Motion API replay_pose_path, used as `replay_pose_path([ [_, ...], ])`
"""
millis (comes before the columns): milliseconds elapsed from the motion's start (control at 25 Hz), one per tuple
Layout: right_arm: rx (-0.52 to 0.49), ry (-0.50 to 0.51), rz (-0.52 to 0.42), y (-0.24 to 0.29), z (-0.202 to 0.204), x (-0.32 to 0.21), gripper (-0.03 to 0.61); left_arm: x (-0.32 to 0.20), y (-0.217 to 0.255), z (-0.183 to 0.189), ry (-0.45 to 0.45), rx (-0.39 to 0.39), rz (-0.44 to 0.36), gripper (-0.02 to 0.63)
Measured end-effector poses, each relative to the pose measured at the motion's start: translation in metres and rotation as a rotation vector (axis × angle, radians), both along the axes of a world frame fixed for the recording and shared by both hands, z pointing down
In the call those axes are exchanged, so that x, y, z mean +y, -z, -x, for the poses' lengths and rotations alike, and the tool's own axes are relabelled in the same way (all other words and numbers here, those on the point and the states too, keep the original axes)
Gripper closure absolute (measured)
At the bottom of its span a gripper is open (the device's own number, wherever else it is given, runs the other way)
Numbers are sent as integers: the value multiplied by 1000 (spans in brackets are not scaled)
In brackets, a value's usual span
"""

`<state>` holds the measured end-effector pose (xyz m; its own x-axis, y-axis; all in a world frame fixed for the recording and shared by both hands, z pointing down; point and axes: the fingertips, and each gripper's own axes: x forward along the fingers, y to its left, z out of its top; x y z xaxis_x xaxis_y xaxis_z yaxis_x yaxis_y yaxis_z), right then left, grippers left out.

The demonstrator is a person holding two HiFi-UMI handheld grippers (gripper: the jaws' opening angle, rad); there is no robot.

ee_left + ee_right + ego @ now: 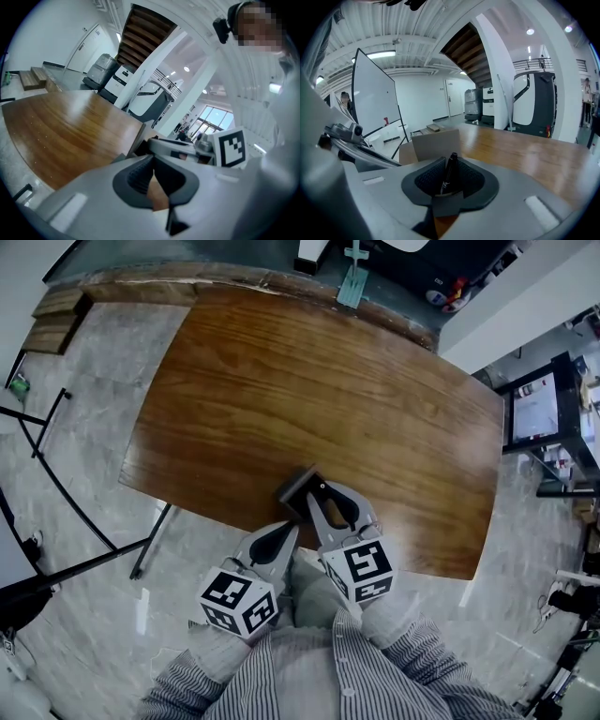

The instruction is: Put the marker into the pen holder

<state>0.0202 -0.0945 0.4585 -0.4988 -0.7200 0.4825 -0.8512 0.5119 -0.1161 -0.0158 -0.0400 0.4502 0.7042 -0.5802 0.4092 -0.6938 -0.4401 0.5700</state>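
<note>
The pen holder (298, 486), a small brown box, stands near the front edge of the wooden table (309, 390). My right gripper (323, 498) reaches it from the front, tips right at its rim. In the right gripper view a black marker (448, 172) stands tilted between the pads, with the pen holder (436, 143) just beyond. The pads stand slightly wider than the marker, so the right gripper (449, 165) is open around it. My left gripper (281, 540) hovers at the table's front edge, below and left of the holder. It (153, 180) is shut with nothing in it.
The table's front edge runs just under both grippers. A teal object (353, 282) lies at the far edge. A black metal frame (56, 486) stands on the floor at left. A whiteboard (375, 105) is off to the left of the table.
</note>
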Motion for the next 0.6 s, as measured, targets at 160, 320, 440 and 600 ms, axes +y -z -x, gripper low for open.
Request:
replay_pose_path([
  [160,8,2,-3,0,0,0,517,2,-1,1,2,8,15,606],
  [320,14,1,-1,-1,-2,0,484,5,-2,3,9,11,15,606],
  [440,16,3,2,-3,-1,0,471,6,-3,4,12,11,17,606],
  [600,26,9,5,-3,0,1,453,8,-3,6,20,10,19,606],
])
